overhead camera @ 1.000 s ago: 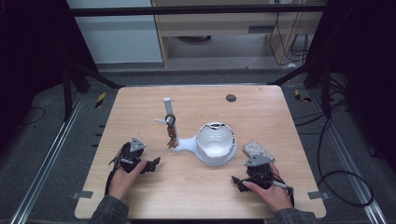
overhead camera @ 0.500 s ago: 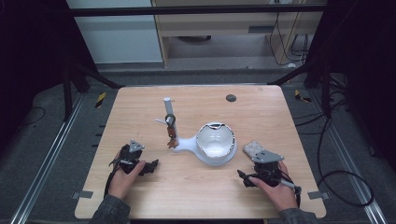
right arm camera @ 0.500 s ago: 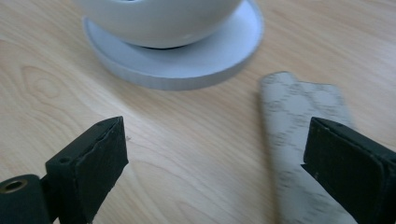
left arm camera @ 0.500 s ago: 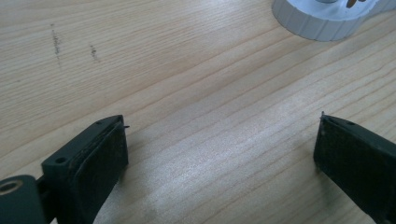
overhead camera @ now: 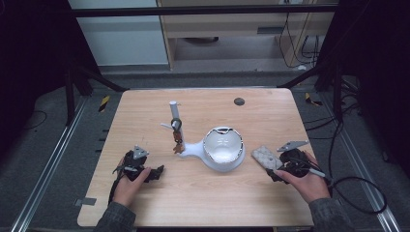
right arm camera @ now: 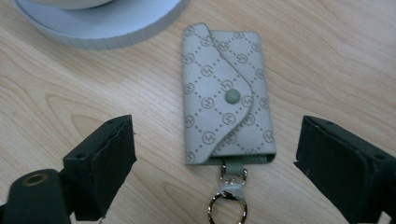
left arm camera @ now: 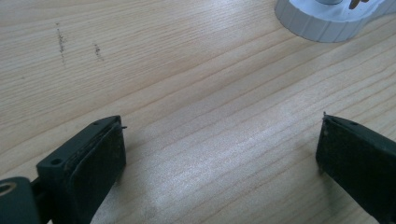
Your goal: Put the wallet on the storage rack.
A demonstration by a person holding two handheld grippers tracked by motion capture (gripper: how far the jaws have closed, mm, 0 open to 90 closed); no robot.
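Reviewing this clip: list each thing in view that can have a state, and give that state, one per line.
Key case: flap snapped shut, lying flat on the table, ring end toward the right tool, ungripped.
Right tool: open, jaws either side of the key case.
Left tool: open, over bare table, holding nothing.
White stand: upright, bowl looks empty.
Keys: hanging from the stand's post.

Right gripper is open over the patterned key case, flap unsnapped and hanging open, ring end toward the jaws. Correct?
Not quite. The right gripper view shows the key case with its flap folded shut and the snap fastened, not hanging open. The rest holds: the right gripper is open, jaws wide on either side of the case, and the key ring points toward them.
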